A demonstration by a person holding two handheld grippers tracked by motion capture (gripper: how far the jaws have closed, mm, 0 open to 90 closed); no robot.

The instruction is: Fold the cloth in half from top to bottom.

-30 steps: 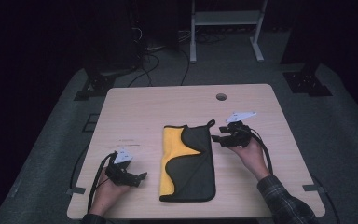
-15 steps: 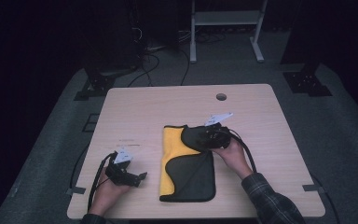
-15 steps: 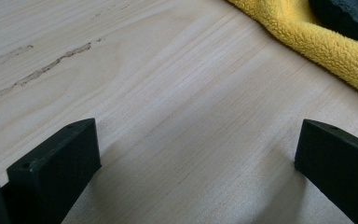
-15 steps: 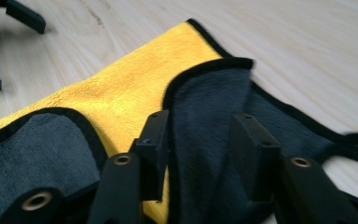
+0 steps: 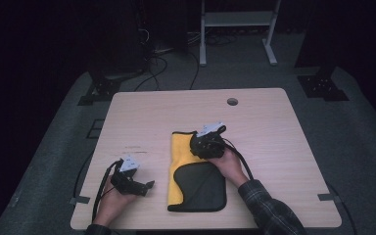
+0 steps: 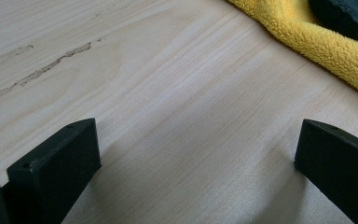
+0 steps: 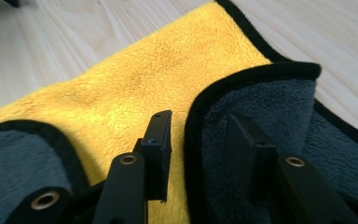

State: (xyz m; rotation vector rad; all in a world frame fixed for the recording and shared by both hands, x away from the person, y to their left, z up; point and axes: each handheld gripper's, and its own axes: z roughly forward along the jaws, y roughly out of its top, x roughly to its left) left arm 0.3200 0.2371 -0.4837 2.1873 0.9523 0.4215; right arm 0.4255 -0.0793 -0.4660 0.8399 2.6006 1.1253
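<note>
— From up above, what do you make of it?

— There's a cloth point(image 5: 192, 171) lying near the middle of the desk point(image 5: 274, 137), yellow on one face, dark grey on the other, with a black hem. The near part of it is folded over so the grey side shows. The right tongs point(image 5: 206, 145) are down on its far end, hand behind them. The left tongs point(image 5: 136, 185) rest on the bare wood just left of the cloth, near the front edge

— And the camera on the left pair?

— Its two jaws stand wide apart with nothing between them but the wood. The cloth's yellow edge point(image 6: 335, 49) runs across the top right corner, close by but not touching

— So that hand is idle?

— Looks so to me

— The right one, then?

— Looking along the right tongs point(image 7: 200, 154), the jaws are parted and sit astride the black hem point(image 7: 242, 77) of a turned-over grey flap, one jaw over the yellow face point(image 7: 135, 79), the other over the grey. They haven't pinched it; there's a gap on both sides

— What's he at, you reckon?

— Nobody told me the job, but I'd guess folding or unfolding the cloth, and this is the moment of taking hold of that flap

— Next?

— Close on the hem so the fleece is truly caught, then lift and carry the flap. The left pair may need to pin the other end so the whole cloth doesn't slide
</note>
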